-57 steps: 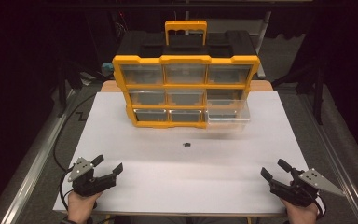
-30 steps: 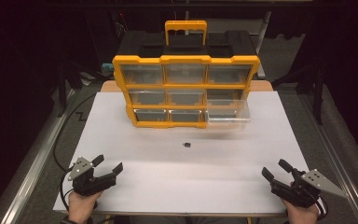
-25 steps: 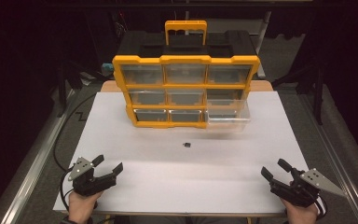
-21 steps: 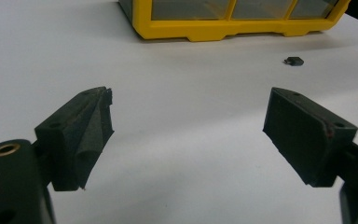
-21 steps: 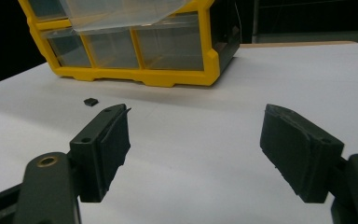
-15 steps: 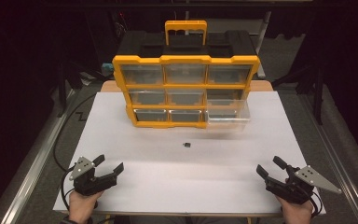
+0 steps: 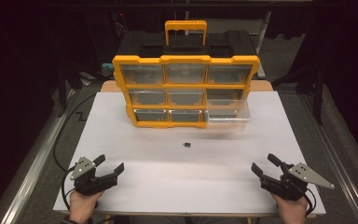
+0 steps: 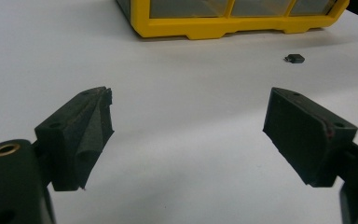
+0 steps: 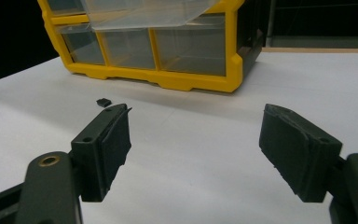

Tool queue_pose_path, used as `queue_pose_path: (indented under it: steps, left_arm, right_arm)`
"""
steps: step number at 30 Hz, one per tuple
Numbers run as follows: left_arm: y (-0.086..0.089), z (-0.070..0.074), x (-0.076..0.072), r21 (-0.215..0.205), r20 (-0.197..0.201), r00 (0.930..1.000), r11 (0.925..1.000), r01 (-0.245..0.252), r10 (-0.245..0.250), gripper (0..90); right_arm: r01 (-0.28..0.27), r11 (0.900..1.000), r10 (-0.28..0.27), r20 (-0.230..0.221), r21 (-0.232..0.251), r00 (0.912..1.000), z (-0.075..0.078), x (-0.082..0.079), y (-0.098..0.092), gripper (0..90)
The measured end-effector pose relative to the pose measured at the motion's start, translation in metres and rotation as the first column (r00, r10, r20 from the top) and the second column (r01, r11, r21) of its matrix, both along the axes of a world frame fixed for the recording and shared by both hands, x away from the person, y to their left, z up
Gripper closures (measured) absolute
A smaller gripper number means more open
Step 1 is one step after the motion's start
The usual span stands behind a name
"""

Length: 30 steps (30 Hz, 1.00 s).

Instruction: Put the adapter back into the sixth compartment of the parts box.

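The small black part (image 7: 187,145) lies alone on the white table (image 7: 121,140), well ahead of both tools and between them, just short of the yellow drawer cabinet (image 7: 185,91). The left tool (image 7: 106,167) and the right tool (image 7: 264,164) both rest at the near edge with jaws spread wide, holding nothing. The part looks tiny and flat, so the broad pads could push it away or fail to pinch it. The pulled-out clear drawer (image 7: 227,117) juts out beyond it, ahead of the right tool, and could be bumped.

White table (image 7: 121,140) carries a yellow drawer organizer (image 7: 186,88) and a small black part (image 7: 187,145), perhaps a clip.
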<state>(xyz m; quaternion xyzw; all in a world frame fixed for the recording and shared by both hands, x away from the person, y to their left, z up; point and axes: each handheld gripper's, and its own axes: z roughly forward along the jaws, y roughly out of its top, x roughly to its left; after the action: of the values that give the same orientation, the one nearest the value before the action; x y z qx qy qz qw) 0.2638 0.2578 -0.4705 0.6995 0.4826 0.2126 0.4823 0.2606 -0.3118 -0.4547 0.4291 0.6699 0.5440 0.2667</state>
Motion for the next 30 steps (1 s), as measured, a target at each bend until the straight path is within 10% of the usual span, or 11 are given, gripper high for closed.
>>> queue_pose_path:
  steps: [30]
  left_arm:
    - [0.0,-0.001,0.001,-0.001,-0.006,1.0,1.0,0.002,-0.002,16.4]
  right_arm:
    - [-0.126,0.991,0.124,-0.03,-0.042,0.9918,-0.004,0.025,0.044,25.7]
